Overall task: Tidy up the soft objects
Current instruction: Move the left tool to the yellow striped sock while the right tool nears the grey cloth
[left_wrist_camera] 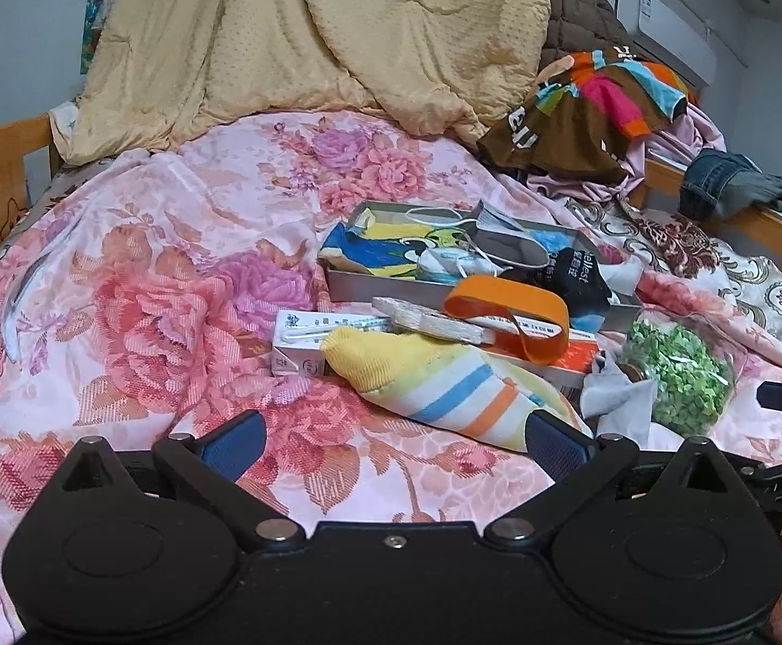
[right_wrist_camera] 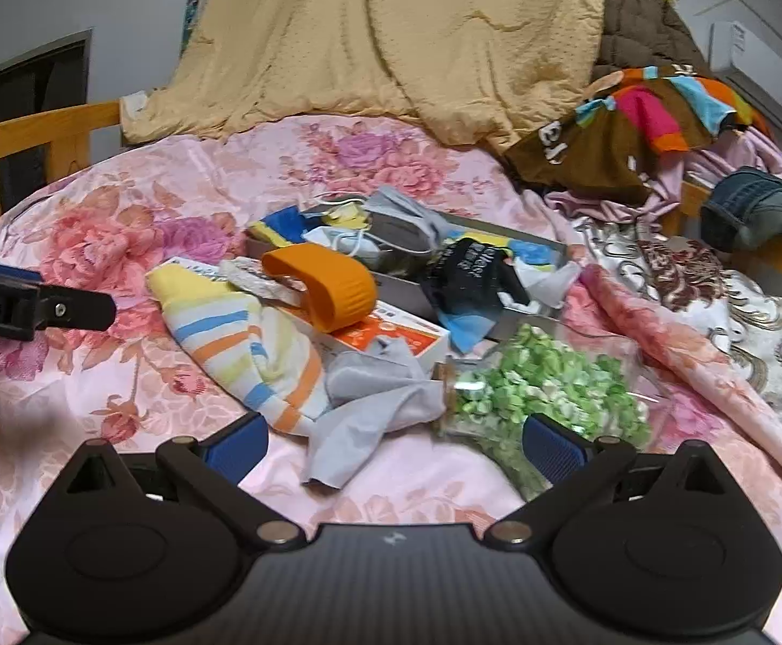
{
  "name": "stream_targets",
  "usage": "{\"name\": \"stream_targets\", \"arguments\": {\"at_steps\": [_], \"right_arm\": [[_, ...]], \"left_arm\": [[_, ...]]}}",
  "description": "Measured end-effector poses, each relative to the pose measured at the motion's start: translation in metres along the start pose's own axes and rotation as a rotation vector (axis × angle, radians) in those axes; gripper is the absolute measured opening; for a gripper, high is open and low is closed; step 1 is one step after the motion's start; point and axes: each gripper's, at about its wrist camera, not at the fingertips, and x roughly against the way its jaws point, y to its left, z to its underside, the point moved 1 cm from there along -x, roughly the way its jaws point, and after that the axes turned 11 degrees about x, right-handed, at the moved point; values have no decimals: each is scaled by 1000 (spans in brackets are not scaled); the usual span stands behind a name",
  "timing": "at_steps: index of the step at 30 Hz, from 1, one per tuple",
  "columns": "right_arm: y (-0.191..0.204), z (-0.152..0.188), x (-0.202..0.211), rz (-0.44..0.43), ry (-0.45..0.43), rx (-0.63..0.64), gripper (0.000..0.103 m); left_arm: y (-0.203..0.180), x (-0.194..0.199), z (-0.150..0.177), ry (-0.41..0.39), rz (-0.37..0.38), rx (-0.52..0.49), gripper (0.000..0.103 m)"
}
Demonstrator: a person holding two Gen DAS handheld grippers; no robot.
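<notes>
Both hand-held grippers hover low over the bed with blue-padded fingers spread wide and nothing between them. Left hand-held gripper (left_wrist_camera: 393, 438) faces the striped yellow, white, blue and orange sock (left_wrist_camera: 439, 381), which lies just ahead and slightly to its right on the pink floral bedsheet (left_wrist_camera: 138, 290); the sock's long axis runs slantwise, yellow toe far-left, cuff near-right, almost at the right finger. Right hand-held gripper (right_wrist_camera: 393, 438) looks at a crumpled pale grey cloth (right_wrist_camera: 375, 403) straight ahead between its fingers, touching the sock's cuff end, so the right seems nearer the cloth and the left nearer the sock.

Beyond them a shallow grey metal tray (left_wrist_camera: 391, 285) already holds soft pieces: a blue-and-yellow printed sock, face masks with elastic loops, and a black sock draped over its rim. An orange rubbery band (left_wrist_camera: 509, 317) rests on flat cardboard boxes beside the tray, and a clear bag of green pellets (right_wrist_camera: 547, 392) sits at the right. Knit fabric should be limp; a mid-length pinch would probably let both ends droop.
</notes>
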Motion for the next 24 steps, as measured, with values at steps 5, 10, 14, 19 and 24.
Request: {"name": "stream_targets", "arguments": {"at_steps": [5,10,14,19,24], "right_arm": [[-2,-3,-10,-35,5,-17,103],[-4,-5,-23,-65,16,-21,103],[-4,-7,-32,-67,9,20,103],[-1,-5,-44,-85,31,37,103],[-6,-4,-55,-102,49,8,103]], "left_arm": [[-2,-2,-5,-26,1,-23,102],[-4,-12,-8,-20,15,-11,102],[-12,-26,-12,-6,39,-34,102],[-21,-51,-15,50,55,-97,102],[-21,-76,-13,124,66,-79,102]]}}
